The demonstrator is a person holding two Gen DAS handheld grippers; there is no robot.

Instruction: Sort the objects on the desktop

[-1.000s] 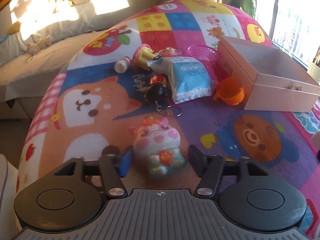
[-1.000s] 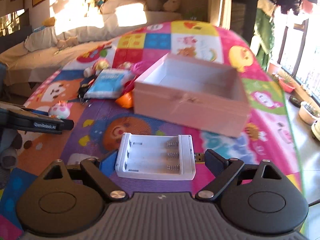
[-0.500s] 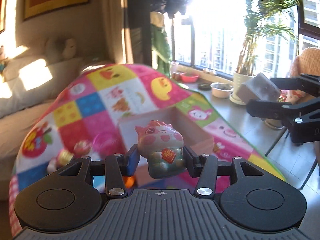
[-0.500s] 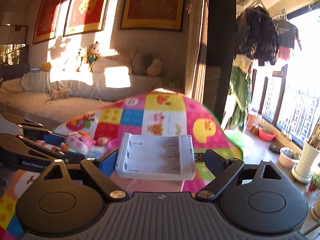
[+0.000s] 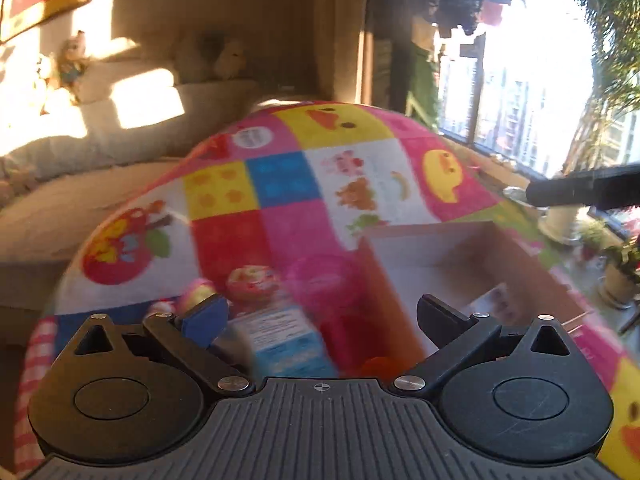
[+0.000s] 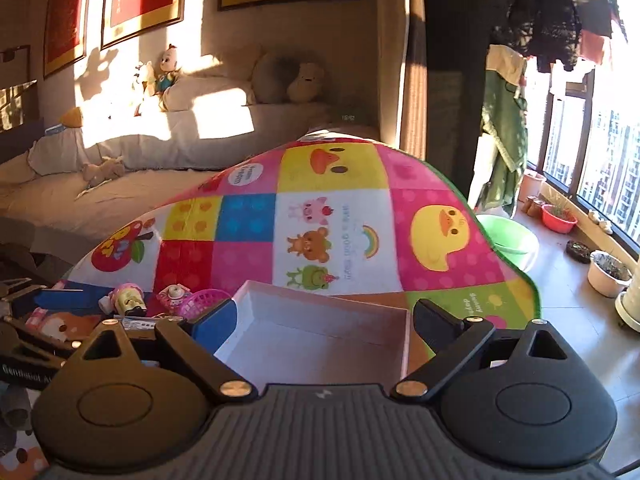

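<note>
Desktop objects lie scattered on the bench under a bright patchwork cartoon cloth (image 6: 340, 216). Toward the left sit a small yellow-and-pink toy figure (image 6: 127, 298), a pink toy camera (image 6: 173, 294), a pink plastic basket (image 6: 200, 303) and a blue-and-white packet (image 5: 284, 340), all close together just beside the open pinkish cardboard box (image 6: 320, 332). From the right wrist view the box floor that shows is bare; the left wrist view is smeared by motion, and something pale lies low inside the box (image 5: 452, 264), too blurred to name.

Left hand-held gripper (image 5: 324, 316) hangs above the clutter and the box's near wall with its jaws swinging apart, nothing between them. Its blue pad (image 5: 206, 316) and black pad stand well apart.

Right hand-held gripper (image 6: 324, 320) hovers over the box, released and spread wide, with nothing between its fingers. At the left edge of that view the left tool (image 6: 24, 344) shows dark
</note>
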